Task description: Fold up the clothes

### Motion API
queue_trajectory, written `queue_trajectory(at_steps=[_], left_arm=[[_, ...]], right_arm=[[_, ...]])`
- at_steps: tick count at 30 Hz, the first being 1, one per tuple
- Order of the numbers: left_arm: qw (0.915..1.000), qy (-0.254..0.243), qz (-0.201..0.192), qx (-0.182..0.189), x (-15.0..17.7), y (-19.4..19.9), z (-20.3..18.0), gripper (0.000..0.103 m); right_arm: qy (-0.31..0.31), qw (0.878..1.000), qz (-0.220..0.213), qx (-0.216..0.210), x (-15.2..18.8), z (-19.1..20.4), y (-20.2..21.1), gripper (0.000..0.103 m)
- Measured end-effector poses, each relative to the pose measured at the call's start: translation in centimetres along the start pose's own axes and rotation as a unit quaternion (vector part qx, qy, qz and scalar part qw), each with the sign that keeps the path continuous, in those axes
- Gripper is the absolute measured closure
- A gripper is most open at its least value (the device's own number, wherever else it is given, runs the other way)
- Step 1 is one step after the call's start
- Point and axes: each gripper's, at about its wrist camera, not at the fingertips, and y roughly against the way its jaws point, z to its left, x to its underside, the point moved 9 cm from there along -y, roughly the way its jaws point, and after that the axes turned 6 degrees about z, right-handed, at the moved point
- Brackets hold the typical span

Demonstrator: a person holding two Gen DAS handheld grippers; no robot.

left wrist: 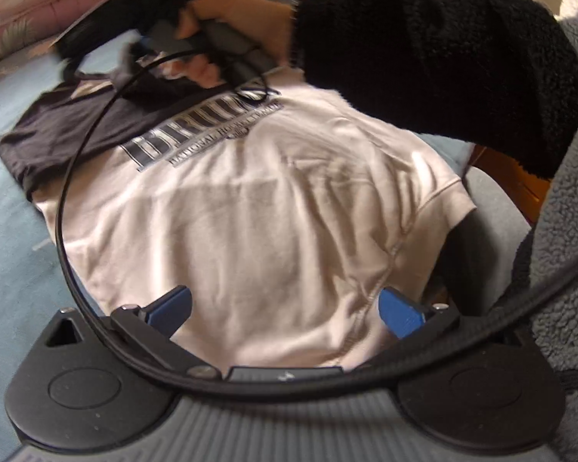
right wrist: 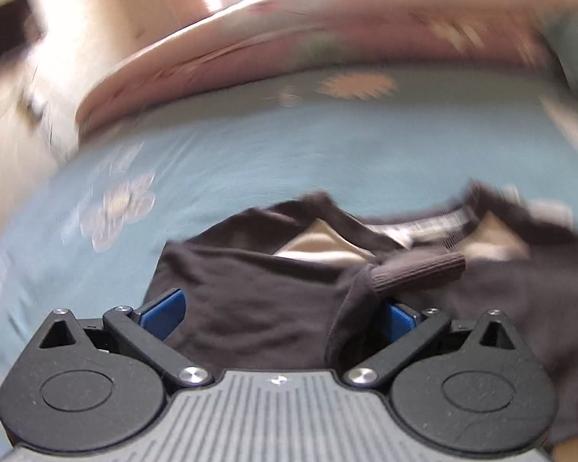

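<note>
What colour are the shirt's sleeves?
Dark brown sleeves on a cream body, clearest in the right wrist view.

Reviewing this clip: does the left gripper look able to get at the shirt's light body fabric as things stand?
Probably yes. The left gripper is open right over the shirt, which lies flat on the bed; nothing sits between them.

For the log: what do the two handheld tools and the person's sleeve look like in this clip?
Both tools match: the left tool and right tool have blue finger pads on black linkage arms with silver screws, round black pivot housings and a ribbed grey body. A thin black cable loops across the left wrist view. The person's hand emerges from a fuzzy black fleece sleeve.
</note>
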Motion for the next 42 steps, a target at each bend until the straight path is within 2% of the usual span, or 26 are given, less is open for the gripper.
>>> queue_trajectory(at_steps=[3,6,9,11,14,18,21,23,27,31,34,36,38,42], left_arm=[[1.0,0.002,0.006,0.005,0.4,-0.3,-0.3,0.001],[0.9999,0.008,0.012,0.006,0.9,-0.4,-0.2,0.001],[0.9997,0.018,0.016,0.004,1.4,-0.5,0.3,0.001],[0.9996,0.023,0.017,0.002,1.8,-0.6,0.6,0.001],[0.9995,0.027,0.019,-0.002,2.0,-0.6,0.8,0.001],[0.9996,0.022,0.018,-0.002,2.0,-0.6,0.5,0.001],[0.9997,0.017,0.016,0.0,1.8,-0.6,0.0,0.001],[0.9998,0.013,0.015,-0.001,1.7,-0.5,-0.5,0.001],[0.9998,0.006,0.016,-0.002,1.3,-0.4,-1.5,0.001],[0.9997,0.004,0.022,-0.003,1.1,-0.4,-2.5,0.001],[0.9995,0.006,0.029,-0.006,0.9,-0.5,-3.1,0.001],[0.9992,0.011,0.036,-0.011,1.1,-0.7,-3.2,0.001],[0.9989,0.019,0.042,-0.011,1.4,-0.7,-3.1,0.001],[0.9976,0.041,0.055,-0.012,2.8,-1.1,-2.5,0.001]], right_arm=[[0.109,0.993,0.018,0.031,0.6,4.0,-1.6,0.0],[0.198,0.978,0.03,0.052,1.4,7.3,-2.9,0.0],[0.251,0.965,0.041,0.067,2.2,9.2,-3.8,0.0],[0.262,0.961,0.044,0.074,2.4,9.8,-4.1,0.0],[0.235,0.97,0.038,0.054,1.8,9.2,-3.2,0.0],[0.156,0.988,0.018,0.009,0.3,7.0,-1.0,0.0],[0.073,0.997,0.006,-0.015,-0.7,3.2,0.8,0.0],[0.016,0.999,-0.001,-0.03,-1.4,0.4,2.0,0.0],[-0.098,0.993,0.003,-0.072,-0.7,-5.1,3.3,0.0],[-0.197,0.97,0.023,-0.139,1.8,-9.0,3.0,0.0],[-0.241,0.955,0.033,-0.169,3.9,-10.3,1.9,0.0],[-0.267,0.944,0.068,-0.185,6.0,-10.2,0.6,0.0],[-0.246,0.946,0.076,-0.196,6.5,-9.4,0.7,0.0],[-0.186,0.957,0.065,-0.215,4.1,-7.9,2.9,0.0]])
